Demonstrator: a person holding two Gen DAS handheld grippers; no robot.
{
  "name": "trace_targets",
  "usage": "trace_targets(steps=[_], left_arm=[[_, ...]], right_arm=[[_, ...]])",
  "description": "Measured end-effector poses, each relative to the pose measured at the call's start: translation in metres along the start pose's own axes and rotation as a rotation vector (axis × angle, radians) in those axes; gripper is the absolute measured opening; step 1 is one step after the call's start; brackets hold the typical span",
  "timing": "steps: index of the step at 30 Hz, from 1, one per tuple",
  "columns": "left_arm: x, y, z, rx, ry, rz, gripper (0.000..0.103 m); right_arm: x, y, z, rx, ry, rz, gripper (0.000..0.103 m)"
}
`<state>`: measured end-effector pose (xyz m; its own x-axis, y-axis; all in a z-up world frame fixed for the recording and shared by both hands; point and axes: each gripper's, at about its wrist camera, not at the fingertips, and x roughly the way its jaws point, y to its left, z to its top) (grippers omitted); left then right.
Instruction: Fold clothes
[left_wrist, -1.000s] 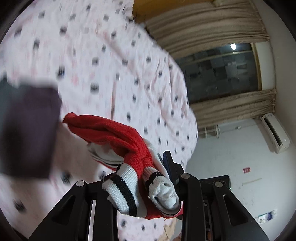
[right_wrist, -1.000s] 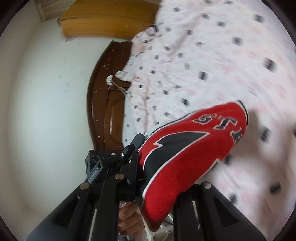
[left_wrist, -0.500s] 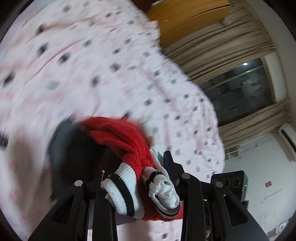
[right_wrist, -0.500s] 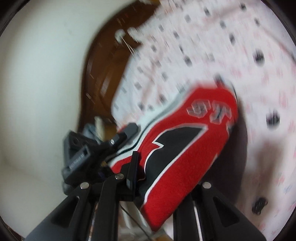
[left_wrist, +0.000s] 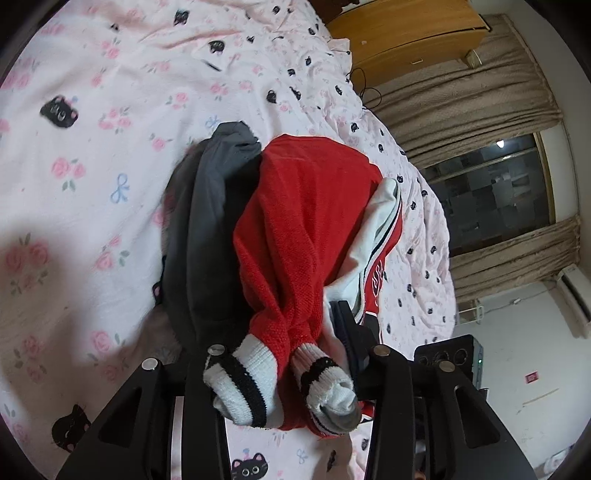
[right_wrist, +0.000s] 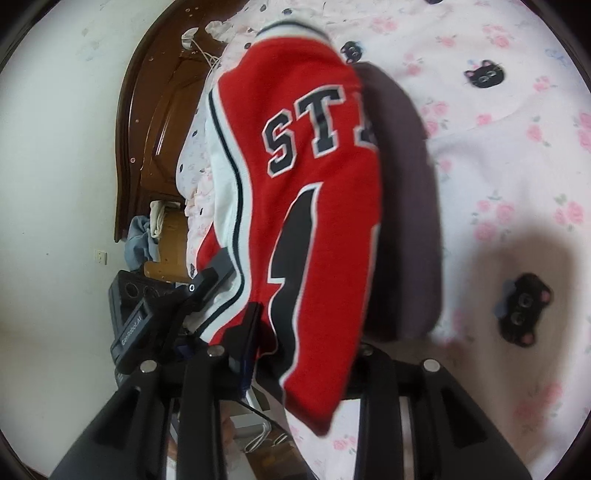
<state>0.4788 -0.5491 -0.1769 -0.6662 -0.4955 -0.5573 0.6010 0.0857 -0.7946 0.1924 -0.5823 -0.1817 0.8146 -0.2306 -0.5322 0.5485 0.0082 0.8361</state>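
A folded red jacket (left_wrist: 295, 221) with white-and-black striped cuffs (left_wrist: 243, 384) lies across a dark grey garment (left_wrist: 207, 221) on the pink bedsheet (left_wrist: 92, 147). The cuffs fill the gap of my left gripper (left_wrist: 293, 369), whose jaws are opening while the cloth still touches both fingers. In the right wrist view the red jacket (right_wrist: 314, 221), with black lettering, covers the grey garment (right_wrist: 406, 221). My right gripper (right_wrist: 290, 354) holds its near end, jaws also opening. The two grippers sit close side by side, the left gripper (right_wrist: 207, 284) just to the right one's left.
Patterned bedsheet (right_wrist: 517, 147) spreads all around the pile. A dark wooden headboard (right_wrist: 147, 129) and a stool with clothes (right_wrist: 159, 236) stand past the bed's edge. A wooden cabinet (left_wrist: 399, 37), curtains (left_wrist: 480, 110) and a window (left_wrist: 487, 192) lie beyond the far side.
Both grippers came down with the red jacket, which now rests on the grey garment instead of hanging above the bed. Both pairs of fingers stand slightly wider apart.
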Motion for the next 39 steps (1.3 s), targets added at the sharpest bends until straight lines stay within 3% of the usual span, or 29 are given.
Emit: trace_targets(steps=[4, 6, 9, 10, 14, 18, 20, 22, 27, 33, 35, 37, 39], left_arm=[[-0.021, 0.009, 0.005, -0.048, 0.008, -0.001, 0.045], [-0.037, 0.012, 0.007, -0.062, -0.025, 0.007, 0.053], [-0.063, 0.004, 0.010, -0.008, -0.097, 0.026, 0.053], [-0.070, -0.002, 0.010, 0.024, -0.129, 0.038, 0.054], [-0.067, -0.035, 0.004, 0.144, -0.110, -0.010, 0.054], [-0.029, -0.058, -0.013, 0.203, -0.063, 0.011, 0.054], [-0.009, -0.052, -0.022, 0.190, -0.049, 0.067, 0.054], [0.003, -0.039, -0.026, 0.164, -0.076, 0.101, 0.053], [0.011, -0.027, -0.033, 0.184, -0.166, 0.079, 0.054], [0.010, -0.038, -0.040, 0.260, -0.218, 0.133, 0.054], [0.001, -0.045, -0.041, 0.263, -0.233, 0.156, 0.054], [-0.011, -0.055, -0.044, 0.282, -0.262, 0.206, 0.054], [-0.027, -0.069, -0.050, 0.323, -0.308, 0.276, 0.054]], right_arm=[[-0.023, 0.007, 0.005, -0.047, -0.026, -0.099, 0.040], [-0.039, 0.016, 0.010, -0.105, -0.075, -0.202, 0.048], [-0.063, 0.037, 0.020, -0.202, -0.166, -0.317, 0.047], [-0.068, 0.044, 0.024, -0.221, -0.186, -0.321, 0.047], [-0.071, 0.076, 0.043, -0.313, -0.199, -0.312, 0.047], [-0.029, 0.111, 0.064, -0.373, -0.199, -0.388, 0.047], [-0.007, 0.112, 0.074, -0.364, -0.175, -0.407, 0.047], [0.012, 0.106, 0.084, -0.341, -0.150, -0.448, 0.047], [0.051, 0.076, 0.100, -0.310, -0.088, -0.553, 0.046], [0.053, 0.077, 0.090, -0.357, -0.114, -0.584, 0.048], [0.042, 0.087, 0.081, -0.386, -0.132, -0.571, 0.055], [0.025, 0.097, 0.067, -0.411, -0.174, -0.544, 0.076], [0.007, 0.108, 0.049, -0.449, -0.225, -0.524, 0.078]])
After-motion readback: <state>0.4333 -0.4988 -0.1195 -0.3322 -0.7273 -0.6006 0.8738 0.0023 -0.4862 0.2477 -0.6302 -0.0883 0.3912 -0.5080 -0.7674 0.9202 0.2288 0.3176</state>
